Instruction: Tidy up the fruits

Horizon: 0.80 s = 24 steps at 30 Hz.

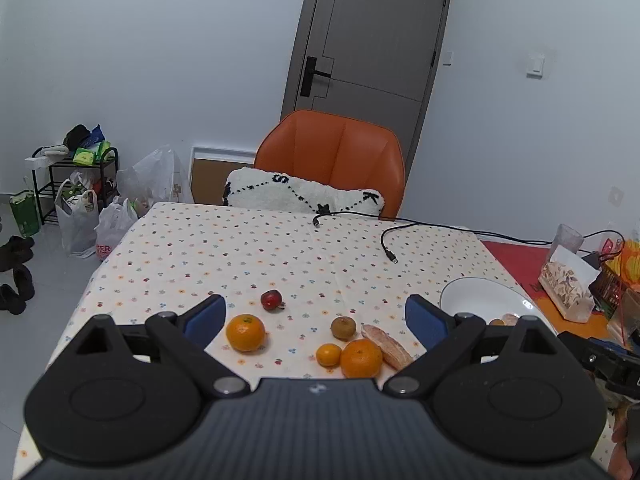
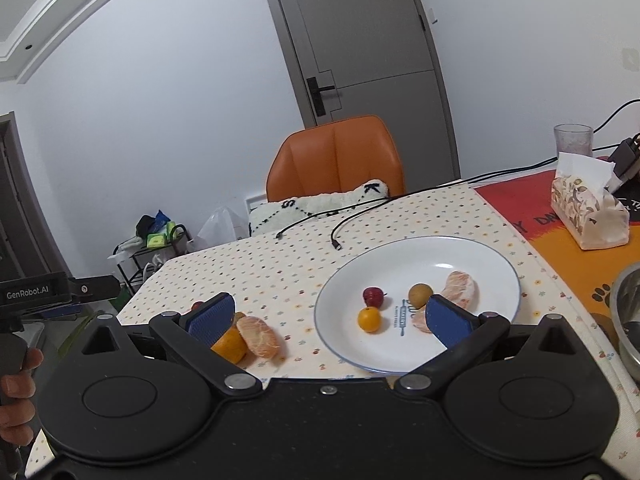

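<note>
In the left wrist view, my left gripper (image 1: 316,318) hovers open over loose fruit on the dotted tablecloth: a large orange (image 1: 245,332), a small red fruit (image 1: 271,300), a brown fruit (image 1: 343,328), a small orange (image 1: 329,355), a second large orange (image 1: 361,358) and a peeled citrus segment (image 1: 386,346). The white plate (image 1: 472,296) lies to the right. In the right wrist view, my right gripper (image 2: 330,320) is open and empty at the near rim of the plate (image 2: 440,252). The plate holds a red fruit (image 2: 373,297), a brown fruit (image 2: 420,295), a small orange (image 2: 369,319) and a peeled segment (image 2: 460,290).
An orange chair (image 1: 332,156) with a white cushion (image 1: 300,196) stands at the far table edge. Two black cables (image 1: 386,240) lie on the cloth. A tissue pack (image 2: 586,212), a glass (image 2: 572,140) and a metal bowl (image 2: 628,316) sit to the right. Bags (image 1: 80,216) clutter the floor on the left.
</note>
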### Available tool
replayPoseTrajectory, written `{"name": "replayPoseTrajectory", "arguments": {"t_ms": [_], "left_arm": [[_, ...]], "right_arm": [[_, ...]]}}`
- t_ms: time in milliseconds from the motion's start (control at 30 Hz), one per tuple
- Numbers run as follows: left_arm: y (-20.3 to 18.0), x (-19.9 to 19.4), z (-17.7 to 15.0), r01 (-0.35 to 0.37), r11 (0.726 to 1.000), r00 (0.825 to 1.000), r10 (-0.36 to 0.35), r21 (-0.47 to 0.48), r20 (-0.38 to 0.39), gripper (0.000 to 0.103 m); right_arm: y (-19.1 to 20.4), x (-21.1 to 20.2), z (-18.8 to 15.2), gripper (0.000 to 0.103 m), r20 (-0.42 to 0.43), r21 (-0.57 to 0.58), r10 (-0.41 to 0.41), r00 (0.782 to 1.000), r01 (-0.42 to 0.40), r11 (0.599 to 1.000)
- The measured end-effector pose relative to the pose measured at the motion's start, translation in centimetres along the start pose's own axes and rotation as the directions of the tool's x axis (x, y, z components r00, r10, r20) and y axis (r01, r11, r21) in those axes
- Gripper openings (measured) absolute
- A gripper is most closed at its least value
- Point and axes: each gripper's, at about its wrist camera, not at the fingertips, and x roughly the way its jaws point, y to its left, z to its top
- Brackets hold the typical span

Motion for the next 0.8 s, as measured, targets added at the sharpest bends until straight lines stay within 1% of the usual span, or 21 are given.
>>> {"name": "replayPoseTrajectory", "arguments": {"t_ms": [233,567,733,800], "left_arm": [[1.9,-0.8,-0.2,-0.007,1.000,1.000,0.008,-0.026,0.009,0.095],[4.6,-0.8,-1.1,-0.017,0.996,1.000,0.017,-0.083,-0.003,0.095],[5.4,-0.2,-1.5,-0.026,0.996,1.000,0.025,-0.091,-0.015,0.095],[5.6,0.2,-1.7,-0.025,0.995,1.000,0.023,-0.092,-0.019,0.095]], "right_arm": [[1.1,0.0,0.1,0.103,0.005,-0.006,-0.006,1.000,0.007,1.000],[3.2,0.9,-0.5,0.102,-0.018,-0.046,0.043,0.999,-0.044,0.998],[3.9,1.8,-0.8,0.093,-0.044,-0.052,0.068,0.997,-0.071,0.996],[4.2,2.2,-0.9,0.091,-0.057,-0.044,0.086,0.995,-0.089,0.995]]}}
